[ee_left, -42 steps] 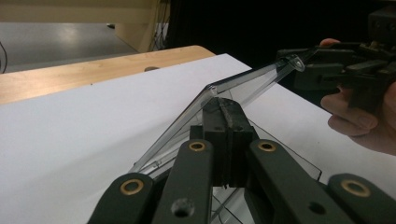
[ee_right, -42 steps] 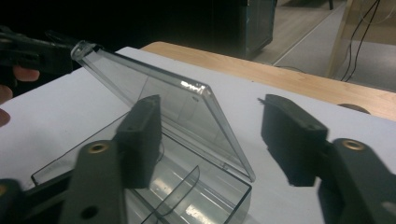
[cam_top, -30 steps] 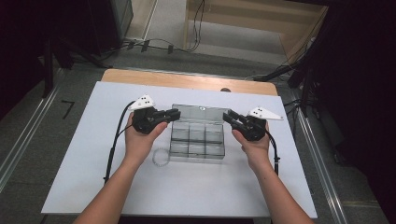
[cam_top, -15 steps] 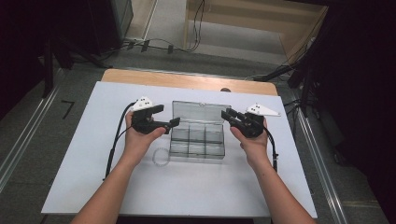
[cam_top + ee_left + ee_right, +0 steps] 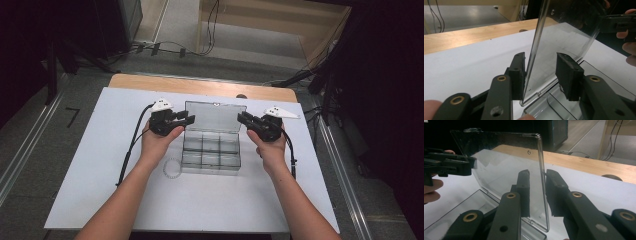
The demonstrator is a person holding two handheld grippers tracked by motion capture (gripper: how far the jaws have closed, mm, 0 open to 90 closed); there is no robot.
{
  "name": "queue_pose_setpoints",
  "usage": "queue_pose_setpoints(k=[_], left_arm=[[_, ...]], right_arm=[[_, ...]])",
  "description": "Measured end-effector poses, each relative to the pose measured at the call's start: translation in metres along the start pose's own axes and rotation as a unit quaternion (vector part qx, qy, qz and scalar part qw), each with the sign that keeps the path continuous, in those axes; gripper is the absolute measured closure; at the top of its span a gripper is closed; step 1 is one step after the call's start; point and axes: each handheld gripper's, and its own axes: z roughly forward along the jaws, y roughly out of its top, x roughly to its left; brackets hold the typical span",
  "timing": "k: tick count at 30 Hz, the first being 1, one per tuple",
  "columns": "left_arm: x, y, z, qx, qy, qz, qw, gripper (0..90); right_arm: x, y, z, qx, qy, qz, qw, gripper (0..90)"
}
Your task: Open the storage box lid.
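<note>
Clear plastic made up the compartment box [image 5: 211,152] that sat near the middle of the white surface [image 5: 100,170], its lid [image 5: 216,116] raised upright at the far side. The person's left tool [image 5: 186,120] reached in at the lid's left edge. In the left gripper view that tool [image 5: 541,72] straddled the edge of the lid [image 5: 564,42], one pad touching the pane and the other standing clear of it, so the jaws, which had just been closing, were not yet clamped on it.

The right tool [image 5: 243,119] met the lid's right edge. In the right gripper view its jaws [image 5: 537,192] sat close on either side of the thin pane [image 5: 506,170], pinching the lid near its corner.

A small clear ring [image 5: 171,167] lay on the surface just beside the box's near left corner. Both hands [image 5: 159,142] rested low over the surface, with cables trailing from the tools. A strip of bare wood [image 5: 200,86] showed beyond the white sheet.
</note>
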Motion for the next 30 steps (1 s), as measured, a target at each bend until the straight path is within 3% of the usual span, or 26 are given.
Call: queue_pose_setpoints(k=[3, 9, 15, 21, 30], left_arm=[[0.003, -0.001, 0.001, -0.006, -0.003, -0.018, 0.9998, 64.0], [0.006, -0.003, 0.005, -0.006, -0.007, -0.031, 0.9995, 64.5], [0.013, -0.008, 0.011, 0.003, -0.012, -0.05, 0.9986, 65.0], [0.017, -0.011, 0.016, 0.009, -0.007, -0.06, 0.9981, 66.8], [0.022, -0.014, 0.023, 0.01, -0.003, -0.087, 0.9962, 70.7]], right_arm=[[-0.002, -0.001, 0.003, 0.0, -0.001, -0.001, 1.0, 71.9], [-0.011, -0.012, 0.011, 0.016, 0.016, 0.018, 0.9996, 70.9], [-0.014, -0.028, 0.02, 0.036, 0.009, 0.028, 0.9989, 72.4], [-0.015, -0.029, 0.025, 0.034, 0.002, 0.03, 0.999, 74.0], [-0.018, -0.031, 0.032, 0.029, 0.007, 0.058, 0.9979, 72.0]])
